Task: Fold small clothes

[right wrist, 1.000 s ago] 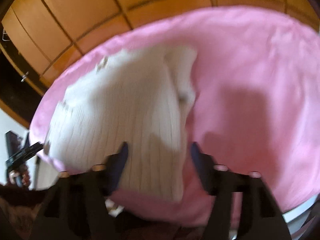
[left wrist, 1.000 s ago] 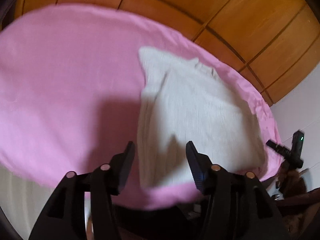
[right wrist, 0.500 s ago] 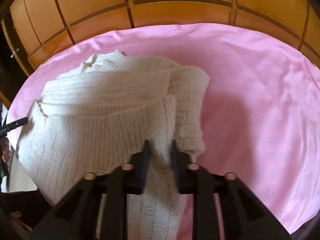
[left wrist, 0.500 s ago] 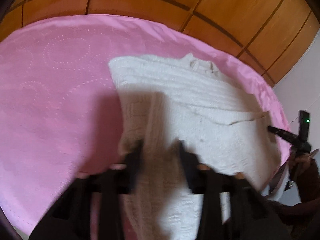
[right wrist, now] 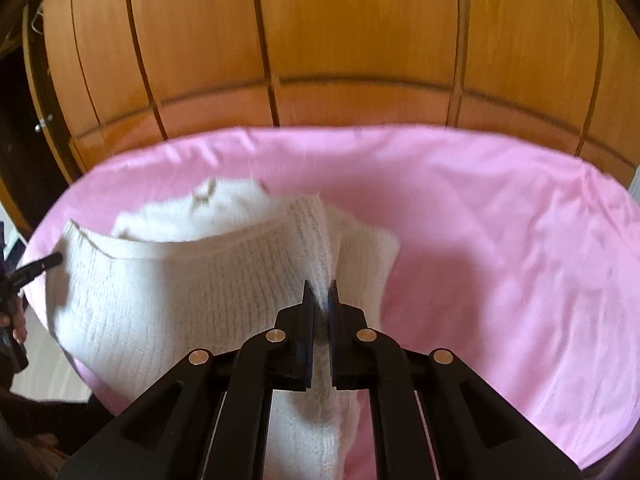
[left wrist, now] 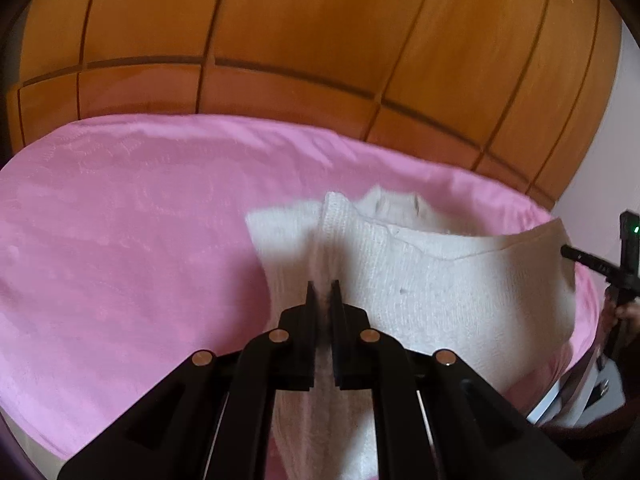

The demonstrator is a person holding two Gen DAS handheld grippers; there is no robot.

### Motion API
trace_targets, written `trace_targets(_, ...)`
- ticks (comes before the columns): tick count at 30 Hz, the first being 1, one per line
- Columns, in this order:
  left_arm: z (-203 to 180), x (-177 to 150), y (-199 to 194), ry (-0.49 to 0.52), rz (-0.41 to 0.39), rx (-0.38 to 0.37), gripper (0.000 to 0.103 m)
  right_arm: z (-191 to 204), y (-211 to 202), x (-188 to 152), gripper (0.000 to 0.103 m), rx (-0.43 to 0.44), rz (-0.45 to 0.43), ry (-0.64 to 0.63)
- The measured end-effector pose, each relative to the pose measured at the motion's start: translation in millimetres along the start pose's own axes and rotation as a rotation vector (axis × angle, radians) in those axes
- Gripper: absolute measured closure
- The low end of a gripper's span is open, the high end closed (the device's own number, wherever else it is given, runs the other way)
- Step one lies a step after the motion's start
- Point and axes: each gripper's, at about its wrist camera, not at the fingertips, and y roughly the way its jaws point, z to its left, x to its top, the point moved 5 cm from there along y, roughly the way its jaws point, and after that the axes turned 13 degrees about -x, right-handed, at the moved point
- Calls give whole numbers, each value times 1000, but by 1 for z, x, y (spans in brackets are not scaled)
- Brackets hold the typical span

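Note:
A small cream knit sweater (left wrist: 432,292) lies on a pink cloth (left wrist: 120,240). Its near hem is lifted off the cloth and stretched between my two grippers. My left gripper (left wrist: 324,285) is shut on the hem's left corner, with knit fabric pinched between its black jaws. In the right wrist view the same sweater (right wrist: 180,300) hangs leftwards from my right gripper (right wrist: 319,285), which is shut on the hem's right corner. Each gripper's tip also shows at the far end of the hem in the other view: the right gripper (left wrist: 580,258), the left gripper (right wrist: 40,266). The sweater's neckline (right wrist: 204,196) rests on the cloth behind.
The pink cloth (right wrist: 500,260) covers a bed or table in front of orange wooden panelled doors (left wrist: 320,40). A person's hand (left wrist: 628,312) holds the right gripper at the right edge. White floor and dark objects lie below the cloth's near edge.
Both grippers went from open around the hem to shut on it. They then rose, lifting the near hem off the pink cloth and carrying it toward the neckline.

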Motion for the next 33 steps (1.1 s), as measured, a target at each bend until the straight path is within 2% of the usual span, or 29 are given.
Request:
trace_targets(5, 12, 53, 23, -6, -47, 5, 98, 2, 30, 50, 99, -14, -47, -9)
trace_targets(10, 41, 87, 83, -49, -2, 54, 98, 2, 99, 93, 99, -58, -12, 26)
trace_targets(13, 59, 88, 124, -82, 48, 98, 98, 5, 147, 98, 99, -85, 49, 36)
trace_targets(18, 89, 72, 164, -144, 118, 169, 96, 10, 209, 73, 99, -132, 178, 38)
trace_targets(21, 93, 67, 166, -157, 139, 206, 78, 10, 218, 62, 98, -127, 204, 35)
trace_targets(22, 92, 69, 160, -163, 121, 230, 58, 10, 217, 60, 98, -127, 201, 44)
trace_targets(23, 91, 72, 153, -165, 96, 241, 50, 8, 214, 61, 92, -114, 197, 60)
trace_targets(24, 89, 74, 146, -166, 68, 244, 49, 6, 213, 61, 79, -104, 197, 73)
trace_targets(25, 82, 76, 137, -159, 50, 247, 49, 3, 208, 62, 72, -111, 187, 87)
trace_targets(26, 78, 77, 131, -152, 45, 264, 49, 0, 204, 63, 58, -116, 174, 97)
trace_targets(27, 72, 77, 127, -142, 42, 279, 48, -4, 197, 62, 50, -109, 161, 118)
trace_targets(31, 29, 67, 114, -42, 54, 294, 30, -14, 172, 51, 49, -80, 152, 187)
trace_targets(33, 10, 58, 110, 0, 62, 290, 30, -13, 160, 43, 49, -63, 152, 207)
